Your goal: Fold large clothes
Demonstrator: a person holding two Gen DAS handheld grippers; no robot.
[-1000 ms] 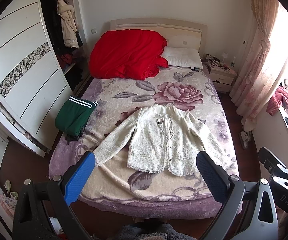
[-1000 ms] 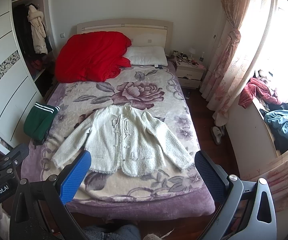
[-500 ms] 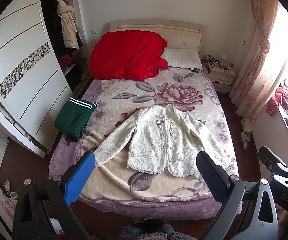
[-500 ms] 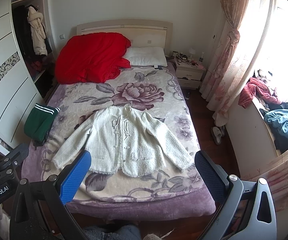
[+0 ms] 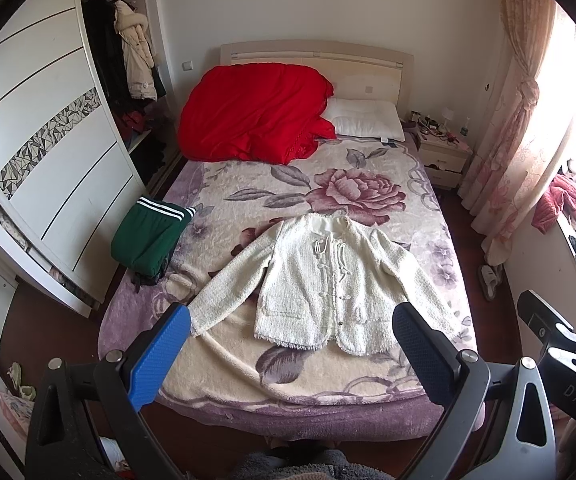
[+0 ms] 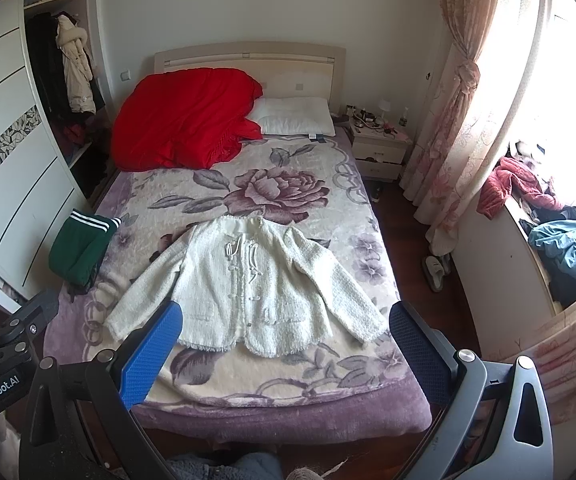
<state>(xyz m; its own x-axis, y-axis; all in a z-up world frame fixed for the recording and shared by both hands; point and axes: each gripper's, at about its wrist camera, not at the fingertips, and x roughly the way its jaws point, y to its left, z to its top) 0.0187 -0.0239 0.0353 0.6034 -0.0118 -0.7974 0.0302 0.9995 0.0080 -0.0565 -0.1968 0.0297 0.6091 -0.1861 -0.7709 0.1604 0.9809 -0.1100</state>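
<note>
You are at the very start of the fold: the white jacket (image 5: 330,284) lies flat and face up on the near half of the bed (image 5: 224,364), sleeves spread, while your left gripper (image 5: 288,354) and right gripper (image 6: 284,354) both hang above the foot of the bed with jaws wide apart and nothing in them. Next, I judge, you need to come down and pinch a sleeve cuff. The fabric looks thick, nubbly and fringed at the hem, on a plush floral blanket.

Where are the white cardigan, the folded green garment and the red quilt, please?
white cardigan (image 5: 328,284), left wrist view, buttoned front.
folded green garment (image 5: 148,236), left wrist view, top face.
red quilt (image 6: 184,120), right wrist view, middle of the heap.
</note>
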